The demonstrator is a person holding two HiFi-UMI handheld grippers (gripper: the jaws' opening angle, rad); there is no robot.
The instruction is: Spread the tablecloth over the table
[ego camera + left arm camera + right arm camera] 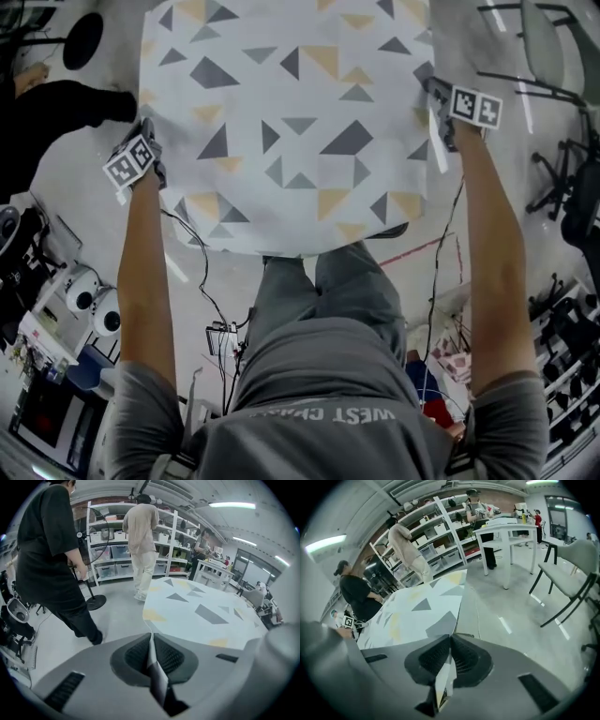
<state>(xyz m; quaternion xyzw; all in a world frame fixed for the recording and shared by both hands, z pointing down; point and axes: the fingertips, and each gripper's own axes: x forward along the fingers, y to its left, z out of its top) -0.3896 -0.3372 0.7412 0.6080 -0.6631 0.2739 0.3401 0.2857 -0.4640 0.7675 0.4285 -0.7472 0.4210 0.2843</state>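
While I watch from the head view, the cloth (291,122) with its grey and tan triangles lies flat at 12 o'clock, covering the worktop so fully that I cannot make out the top beneath it. My left tool (148,139) sits at the cloth's 9 o'clock edge and my right tool (439,101) at its 3 o'clock edge, both arms stretched forward. Looking along the left tool (151,656), I see its jaws clenched on a thin fold of the cloth's edge, pinched between the ribbed pads, with the rest of the cloth (197,613) spreading away toward 1 o'clock. Looking along the right tool (450,660), I see the same: jaws pressed together on a fold of the hem, a flap hanging below them, and the cloth (417,613) running off toward 11 o'clock. A person in black (47,550) stands at 10 o'clock of the left tool's view, just beside the cloth's far side, and another in beige (143,536) faces the shelves (108,541) at 12 o'clock.
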